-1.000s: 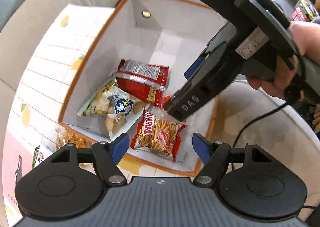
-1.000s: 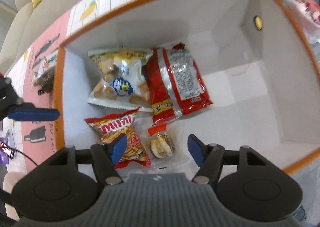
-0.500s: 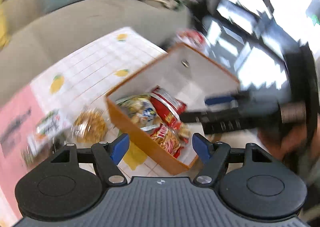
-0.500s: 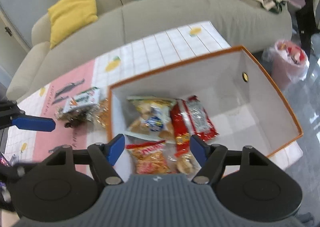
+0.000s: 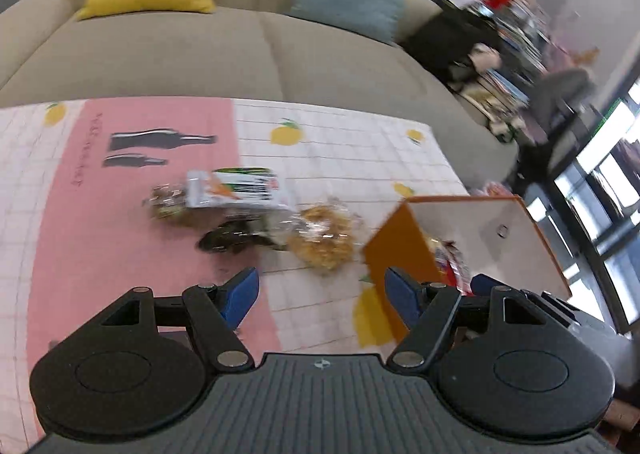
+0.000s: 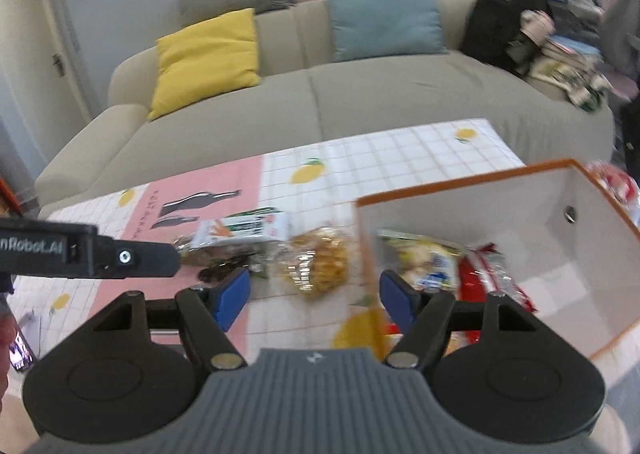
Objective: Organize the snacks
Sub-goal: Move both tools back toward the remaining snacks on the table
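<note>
An orange-edged white box (image 5: 472, 222) (image 6: 480, 214) stands at the table's right end and holds several snack packets (image 6: 436, 260). Loose on the cloth left of it lie a clear bag of yellow snacks (image 5: 322, 236) (image 6: 316, 258), a white and green packet (image 5: 236, 190) (image 6: 244, 228) and a dark packet (image 5: 232, 238). My left gripper (image 5: 322, 292) is open and empty, low over the cloth before the loose snacks. My right gripper (image 6: 314, 296) is open and empty, near the box's left wall. The left gripper's body (image 6: 88, 250) shows at the left of the right wrist view.
The table wears a pink and white checked cloth (image 5: 120, 190) with lemon prints. A beige sofa (image 6: 320, 94) with a yellow cushion (image 6: 208, 58) and a blue cushion (image 6: 380, 14) stands behind. Clutter (image 5: 500, 34) lies at the right.
Both grippers have pulled up and back out of the box and swung left toward the loose snacks. The right gripper has left a small packet in the box.
</note>
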Demonstrator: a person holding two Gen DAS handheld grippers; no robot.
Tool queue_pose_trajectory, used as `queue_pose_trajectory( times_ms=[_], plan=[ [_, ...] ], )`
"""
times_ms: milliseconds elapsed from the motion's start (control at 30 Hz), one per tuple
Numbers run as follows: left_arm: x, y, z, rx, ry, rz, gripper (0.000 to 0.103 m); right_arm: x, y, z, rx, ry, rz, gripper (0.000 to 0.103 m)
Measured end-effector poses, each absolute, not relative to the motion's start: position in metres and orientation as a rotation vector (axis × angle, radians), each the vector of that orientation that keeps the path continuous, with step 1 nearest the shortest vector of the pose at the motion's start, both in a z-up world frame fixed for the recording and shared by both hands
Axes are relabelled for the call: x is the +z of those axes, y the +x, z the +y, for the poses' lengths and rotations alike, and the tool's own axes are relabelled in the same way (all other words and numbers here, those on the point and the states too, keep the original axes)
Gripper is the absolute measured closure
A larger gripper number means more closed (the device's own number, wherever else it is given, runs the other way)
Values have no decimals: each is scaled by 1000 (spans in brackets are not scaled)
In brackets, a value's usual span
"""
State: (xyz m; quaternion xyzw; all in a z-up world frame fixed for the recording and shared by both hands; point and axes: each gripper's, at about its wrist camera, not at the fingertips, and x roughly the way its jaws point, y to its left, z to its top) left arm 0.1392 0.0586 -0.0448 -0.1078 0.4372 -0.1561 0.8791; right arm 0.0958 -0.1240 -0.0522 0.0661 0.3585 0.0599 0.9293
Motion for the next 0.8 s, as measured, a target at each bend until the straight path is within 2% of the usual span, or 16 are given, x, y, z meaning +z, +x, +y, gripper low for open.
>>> queue_pose_trajectory(
  times_ms=[133, 333, 533, 800],
  plan=[
    [-59, 143, 82, -265, -230, 923, 22, -65, 104, -97, 167, 45, 730, 34],
    [-80, 161, 105, -204, -230, 945, 23, -87, 124, -68, 218, -34, 735, 41],
    [-101, 183, 96, -267, -97, 929, 23, -117, 148, -49, 199, -171, 744, 46],
    [-143, 217, 77, -287, 5, 971, 26, -158, 167, -42, 126, -310, 752, 46]
  ],
)
